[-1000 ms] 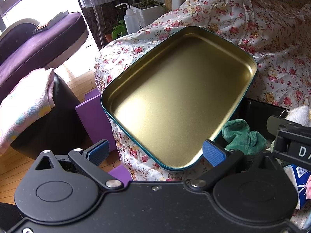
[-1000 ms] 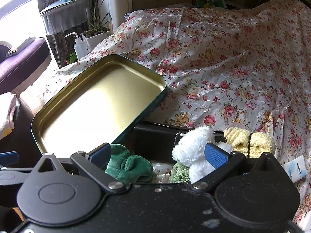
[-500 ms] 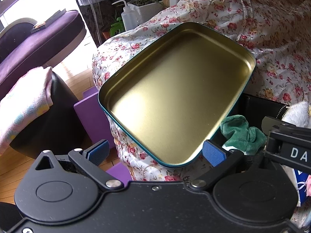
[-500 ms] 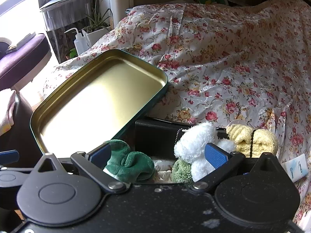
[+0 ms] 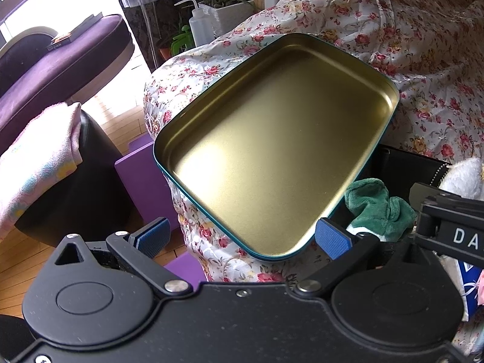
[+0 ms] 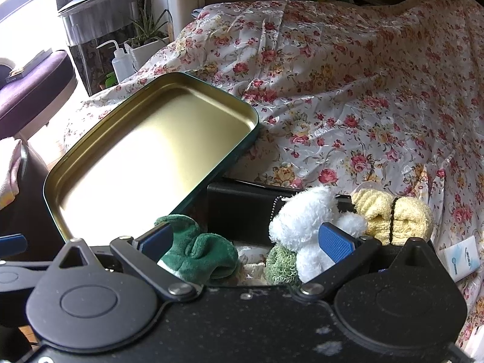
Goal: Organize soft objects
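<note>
A shallow gold-lined tin tray with a teal rim [image 5: 390,90] [image 6: 254,115] lies empty on the flowered bedspread. Right of it a black box [image 6: 239,199] holds soft toys: a green plush [image 6: 199,251] [image 5: 378,208], a white fluffy plush [image 6: 305,220] [image 5: 462,178], a small pale-green knit piece [image 6: 279,264] and a yellow towel bundle [image 6: 393,214] at its right edge. My left gripper [image 5: 242,237] hangs open before the tray's near edge. My right gripper [image 6: 246,240] stands open over the box, the green plush by its left finger and the white plush by its right.
The flowered bedspread [image 6: 363,90] rises behind and to the right. On the left stand a dark stool with a pink towel [image 5: 39,157], purple blocks [image 5: 142,175], a purple couch [image 5: 60,63], a squeeze bottle [image 5: 201,27] and a potted plant [image 5: 230,15]. A small white packet [image 6: 459,260] lies at far right.
Both views have shifted slightly, with the tray and toys sitting a little lower and nearer in frame. Both grippers stay open; no object has been moved.
</note>
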### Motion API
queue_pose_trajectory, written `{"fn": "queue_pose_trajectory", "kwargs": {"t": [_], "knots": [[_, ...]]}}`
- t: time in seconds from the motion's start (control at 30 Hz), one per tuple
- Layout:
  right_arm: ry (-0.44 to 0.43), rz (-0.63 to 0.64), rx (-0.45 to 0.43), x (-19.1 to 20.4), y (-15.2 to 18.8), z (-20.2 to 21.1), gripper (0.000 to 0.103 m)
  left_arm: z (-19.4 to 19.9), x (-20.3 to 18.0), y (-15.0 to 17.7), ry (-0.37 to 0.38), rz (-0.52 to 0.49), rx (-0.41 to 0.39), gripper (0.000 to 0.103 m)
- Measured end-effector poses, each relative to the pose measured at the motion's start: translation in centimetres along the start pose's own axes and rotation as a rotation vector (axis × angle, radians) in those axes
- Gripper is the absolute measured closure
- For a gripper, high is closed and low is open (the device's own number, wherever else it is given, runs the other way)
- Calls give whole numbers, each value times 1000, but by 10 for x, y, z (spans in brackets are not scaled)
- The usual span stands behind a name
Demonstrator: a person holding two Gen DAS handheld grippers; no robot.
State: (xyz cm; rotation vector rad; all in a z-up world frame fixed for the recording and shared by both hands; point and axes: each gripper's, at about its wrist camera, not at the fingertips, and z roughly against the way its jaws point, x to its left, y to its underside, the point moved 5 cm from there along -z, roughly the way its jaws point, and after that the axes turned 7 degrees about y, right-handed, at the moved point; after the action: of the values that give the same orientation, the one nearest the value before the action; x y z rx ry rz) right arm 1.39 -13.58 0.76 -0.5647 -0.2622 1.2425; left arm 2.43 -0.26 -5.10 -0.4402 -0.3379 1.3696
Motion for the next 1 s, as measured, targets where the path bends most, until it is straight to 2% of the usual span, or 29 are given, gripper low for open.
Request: {"fn": "queue_pose_trajectory", "kwargs": {"t": [0.7, 1.0], "knots": [[31, -7, -1, -4, 3, 5, 0, 7, -8, 4, 25, -39, -7, 4], [55, -108, -86, -38, -5, 27, 0, 30, -26, 1, 98, -143, -125, 4]]}}
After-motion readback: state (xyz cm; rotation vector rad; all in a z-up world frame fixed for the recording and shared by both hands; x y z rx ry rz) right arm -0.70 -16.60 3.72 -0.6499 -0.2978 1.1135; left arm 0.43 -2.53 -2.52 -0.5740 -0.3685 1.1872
